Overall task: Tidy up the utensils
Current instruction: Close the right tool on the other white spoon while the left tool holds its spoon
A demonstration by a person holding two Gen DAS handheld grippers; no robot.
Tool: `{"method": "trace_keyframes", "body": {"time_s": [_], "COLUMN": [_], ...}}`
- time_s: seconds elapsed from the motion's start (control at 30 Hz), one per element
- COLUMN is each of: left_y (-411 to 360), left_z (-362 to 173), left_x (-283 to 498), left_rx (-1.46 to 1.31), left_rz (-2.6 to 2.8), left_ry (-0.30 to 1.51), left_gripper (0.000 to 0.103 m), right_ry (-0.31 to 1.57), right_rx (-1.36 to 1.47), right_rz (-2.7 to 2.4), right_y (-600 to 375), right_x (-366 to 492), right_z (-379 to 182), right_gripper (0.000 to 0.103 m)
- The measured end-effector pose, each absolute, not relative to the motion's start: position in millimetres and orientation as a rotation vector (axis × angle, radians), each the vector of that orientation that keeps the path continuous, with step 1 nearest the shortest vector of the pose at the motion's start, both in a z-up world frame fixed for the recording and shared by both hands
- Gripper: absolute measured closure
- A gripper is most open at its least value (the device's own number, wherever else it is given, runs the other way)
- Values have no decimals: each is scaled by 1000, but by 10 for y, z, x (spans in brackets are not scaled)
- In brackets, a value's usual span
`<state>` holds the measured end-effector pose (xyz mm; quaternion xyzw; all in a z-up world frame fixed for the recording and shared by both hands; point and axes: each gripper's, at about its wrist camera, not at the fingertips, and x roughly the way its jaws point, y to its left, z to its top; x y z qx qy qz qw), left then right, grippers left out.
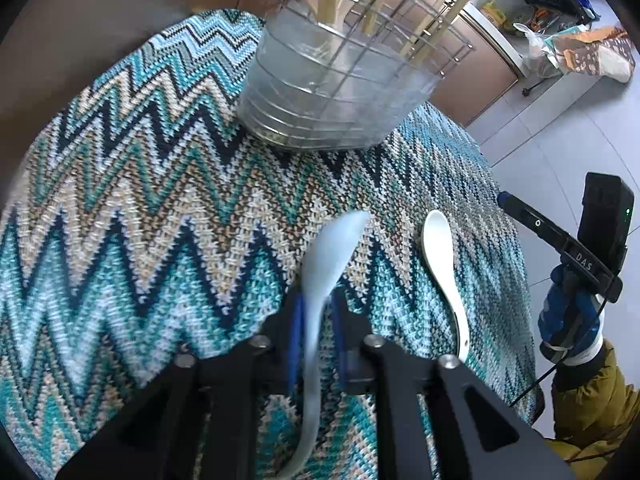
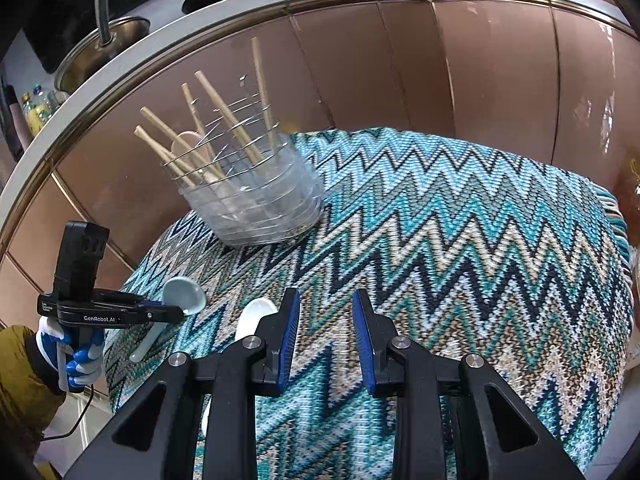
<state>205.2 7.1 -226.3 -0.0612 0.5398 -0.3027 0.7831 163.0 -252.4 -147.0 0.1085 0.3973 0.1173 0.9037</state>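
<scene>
My left gripper (image 1: 316,312) is shut on the handle of a pale blue ceramic spoon (image 1: 332,252) and holds it above the zigzag cloth; from the right wrist view this gripper (image 2: 160,312) and its spoon (image 2: 184,295) are at the table's left edge. A white ceramic spoon (image 1: 440,264) lies on the cloth to the right of it, also visible in the right wrist view (image 2: 256,314). A clear holder with a wire frame (image 1: 336,92) stands further back, holding several wooden chopsticks (image 2: 224,120) and a wooden spoon. My right gripper (image 2: 326,316) is open and empty over the cloth.
The small table is covered by a teal zigzag cloth (image 2: 460,240). Brown cabinet fronts (image 2: 400,60) under a white counter stand behind it. A pot (image 2: 100,48) sits on the counter. Tiled floor (image 1: 560,128) and bags lie to the right.
</scene>
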Motion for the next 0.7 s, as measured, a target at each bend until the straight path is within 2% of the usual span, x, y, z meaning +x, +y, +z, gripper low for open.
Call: {"method": "trace_keyframes", "body": {"time_s": [0.03, 0.07, 0.7], "left_y": [112, 164, 434], "left_z": [-2251, -2208, -1917], "left_x": [2016, 2016, 2154], "left_rx": [-131, -132, -153], "left_rz": [-650, -650, -646], "left_ry": [1160, 1158, 1084], "left_gripper": [75, 73, 71], "right_ry": [822, 824, 911], "right_rx": [220, 216, 210], "right_rz": [246, 252, 341], "right_y": [-2502, -2476, -2290], "right_x": [1629, 1628, 1802], "right_z": [-1464, -1459, -1646], "right_gripper": [76, 76, 73]}}
